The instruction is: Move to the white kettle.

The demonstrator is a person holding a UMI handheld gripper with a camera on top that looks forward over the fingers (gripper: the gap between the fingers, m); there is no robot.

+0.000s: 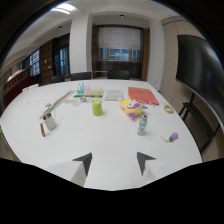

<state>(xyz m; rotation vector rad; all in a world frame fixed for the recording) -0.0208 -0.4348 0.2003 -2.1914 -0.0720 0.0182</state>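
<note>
Hovering above the near edge of a white table (115,145), the gripper (115,162) is pointing forward with its two dark fingertips (84,162) standing well apart and nothing between them. Bare tabletop is lying just ahead of them, so the tool is carrying nothing and is looking free to travel.

Beyond the fingers, the objects are sitting in a loose band across the middle of the table. A yellow-green cup (97,107) is standing upright straight ahead. To its right a yellow and purple plush toy (131,108) is lying near a small clear bottle (142,125), and a small purple and green toy (171,137) is resting further right, closer to the table edge. An orange sheet (143,95) is lying flat toward the far side.

Off to the left, a small white vessel (49,121) is standing upright beside a long wooden stick (56,104); this is probably the white kettle, though its shape is too small to confirm. It is sitting well apart from the fingertips, so reaching it is likely calling for a swing leftward and forward.
</note>
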